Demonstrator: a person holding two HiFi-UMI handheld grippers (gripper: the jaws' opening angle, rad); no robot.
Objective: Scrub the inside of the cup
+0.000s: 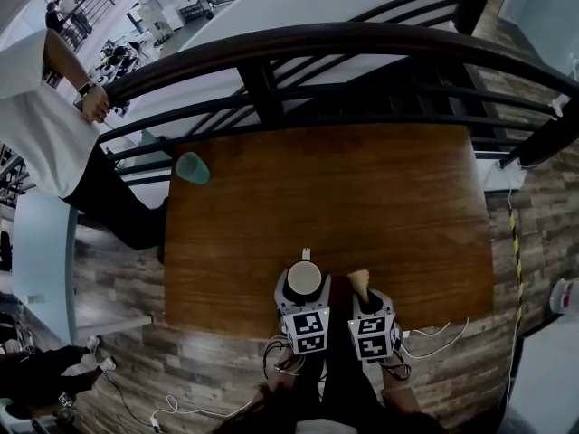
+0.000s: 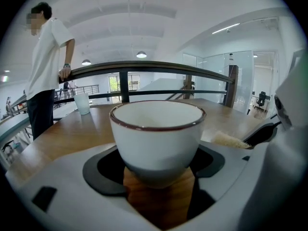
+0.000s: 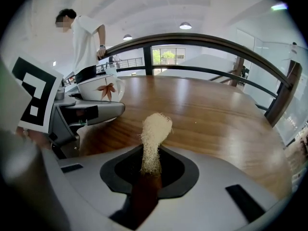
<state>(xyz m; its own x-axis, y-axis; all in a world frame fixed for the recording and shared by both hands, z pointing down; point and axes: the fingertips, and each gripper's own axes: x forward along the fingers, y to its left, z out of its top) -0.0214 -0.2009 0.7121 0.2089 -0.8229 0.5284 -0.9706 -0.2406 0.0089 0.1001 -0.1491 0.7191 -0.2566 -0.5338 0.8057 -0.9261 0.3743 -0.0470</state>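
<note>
A white cup (image 1: 304,278) with a dark red rim stands between the jaws of my left gripper (image 1: 302,291), near the front edge of the wooden table (image 1: 380,197). In the left gripper view the cup (image 2: 158,134) fills the middle, upright and empty, and my left gripper (image 2: 159,170) is shut on its lower body. My right gripper (image 1: 364,293) sits just right of it, shut on a pale fibrous scrubber (image 1: 359,281). The scrubber (image 3: 155,138) sticks up from the right gripper (image 3: 153,171). The cup (image 3: 98,88), with a leaf print, is to its left.
A teal glass (image 1: 192,167) stands at the table's far left corner. A dark metal railing (image 1: 271,43) runs along the far edge, and a person in a white shirt (image 1: 36,107) leans on it at the left. Cables (image 1: 434,333) lie on the floor by the front edge.
</note>
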